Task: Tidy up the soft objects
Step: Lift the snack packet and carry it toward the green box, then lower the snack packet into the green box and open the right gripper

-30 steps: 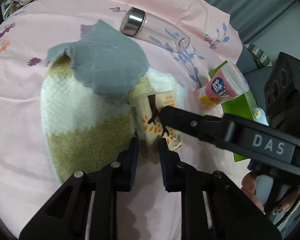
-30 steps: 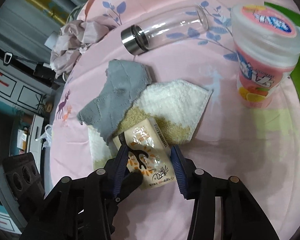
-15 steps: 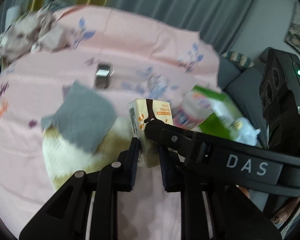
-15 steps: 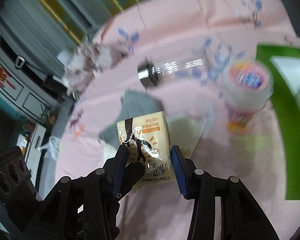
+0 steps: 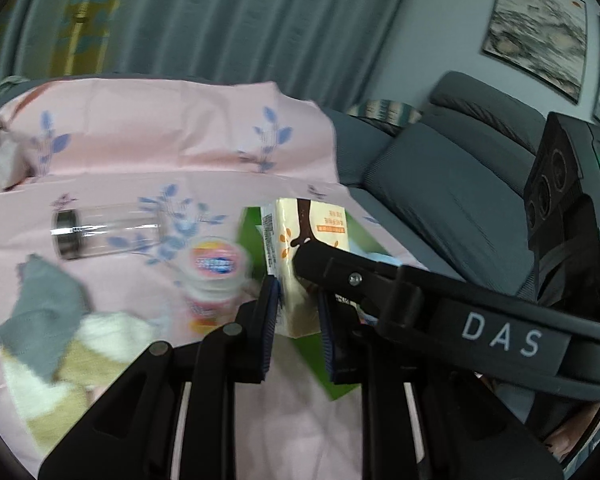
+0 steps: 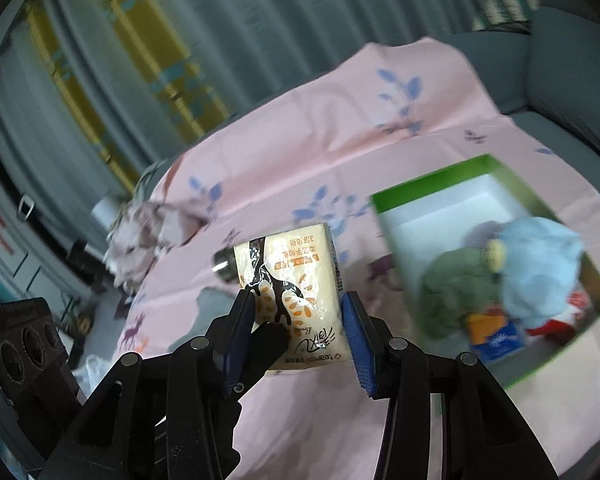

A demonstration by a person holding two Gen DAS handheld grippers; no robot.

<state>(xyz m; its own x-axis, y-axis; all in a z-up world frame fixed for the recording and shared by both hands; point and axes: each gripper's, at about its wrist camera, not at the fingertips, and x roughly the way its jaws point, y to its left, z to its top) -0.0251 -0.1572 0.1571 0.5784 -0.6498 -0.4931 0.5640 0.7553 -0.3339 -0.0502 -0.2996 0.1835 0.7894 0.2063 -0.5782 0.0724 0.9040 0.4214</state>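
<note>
A cream tissue pack (image 5: 290,248) (image 6: 296,280) with a brown tree print is held in the air by both grippers. My left gripper (image 5: 296,300) is shut on its narrow side, and my right gripper (image 6: 298,320) is shut across its wide face. The right gripper's finger crosses the left wrist view over the pack. A green box (image 6: 432,184) with a white inside lies at the right, holding a green plush toy (image 6: 456,288), a light blue cloth (image 6: 540,256) and small packs. A grey cloth (image 5: 40,312) lies on a white and tan towel (image 5: 40,392) at lower left.
A clear bottle with a steel cap (image 5: 100,232) lies on the pink sheet (image 5: 160,144). A pink-lidded tub (image 5: 216,276) stands beside the green box. Crumpled cloth (image 6: 148,232) sits at the sheet's far left. A grey sofa (image 5: 440,184) and curtains are behind.
Both grippers have lifted the tissue pack off the towel and carried it up and to the right, toward the green box. The towel and grey cloth stayed on the sheet.
</note>
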